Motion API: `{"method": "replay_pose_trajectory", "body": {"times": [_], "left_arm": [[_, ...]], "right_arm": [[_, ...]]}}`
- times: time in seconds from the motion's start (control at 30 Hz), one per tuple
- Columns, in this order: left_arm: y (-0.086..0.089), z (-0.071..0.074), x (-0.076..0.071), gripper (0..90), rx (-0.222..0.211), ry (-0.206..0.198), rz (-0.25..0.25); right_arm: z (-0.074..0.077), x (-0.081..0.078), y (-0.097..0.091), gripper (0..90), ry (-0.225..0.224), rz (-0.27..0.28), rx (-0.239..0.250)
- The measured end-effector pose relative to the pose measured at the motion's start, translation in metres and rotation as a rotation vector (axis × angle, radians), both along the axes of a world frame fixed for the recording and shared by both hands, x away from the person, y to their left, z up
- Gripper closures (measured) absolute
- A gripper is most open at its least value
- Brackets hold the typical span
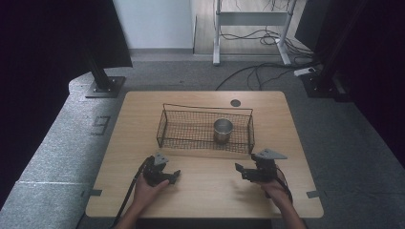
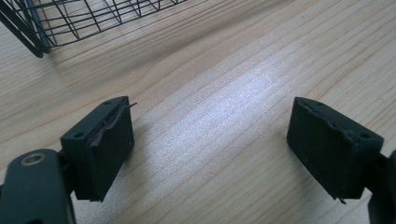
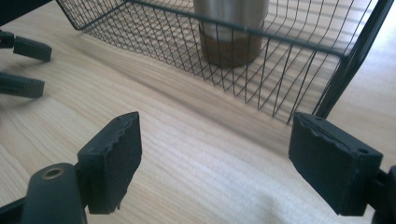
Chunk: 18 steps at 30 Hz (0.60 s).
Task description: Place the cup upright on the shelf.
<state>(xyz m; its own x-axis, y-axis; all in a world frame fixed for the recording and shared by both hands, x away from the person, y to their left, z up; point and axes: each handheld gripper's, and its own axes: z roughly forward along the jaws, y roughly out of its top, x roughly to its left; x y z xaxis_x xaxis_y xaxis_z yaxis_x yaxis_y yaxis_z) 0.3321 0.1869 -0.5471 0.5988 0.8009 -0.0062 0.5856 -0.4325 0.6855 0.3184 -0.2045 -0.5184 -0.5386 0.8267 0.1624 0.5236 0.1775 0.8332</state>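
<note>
Resting low on the near bench [image 1: 205, 195], both empty: left hand-held gripper [image 1: 168, 175] and right hand-held gripper [image 1: 244, 171] with jaws spread wide, nothing between. Steel cup [image 1: 223, 130] stands upright inside the wire basket [image 1: 165, 129], right of its centre, beyond both.

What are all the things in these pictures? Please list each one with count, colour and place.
table: one, light wood, centre of the high view.
wire basket: one, black, on the far half of the table.
metal cup: one, silver, upright inside the basket, right of its middle.
round cap: one, grey, in the tabletop behind the basket.
cables: several, black, on the floor beyond the table.
left gripper: one, black, open over bare wood.
right gripper: one, black, open, facing the basket.
</note>
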Motion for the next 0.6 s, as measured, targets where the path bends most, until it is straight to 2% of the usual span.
{"method": "replay_pose_trajectory", "body": {"times": [0.2, 0.6], "left_arm": [[0.000, 0.000, 0.000, 14.7, 0.000, 0.000, 0.000], [0.000, 0.000, 0.000, 14.7, 0.000, 0.000, 0.000]], "right_arm": [[-0.010, -0.002, 0.003, 17.3, 0.012, 0.003, -0.015], [-0.014, -0.003, 0.002, 17.5, 0.010, -0.006, -0.022]]}}
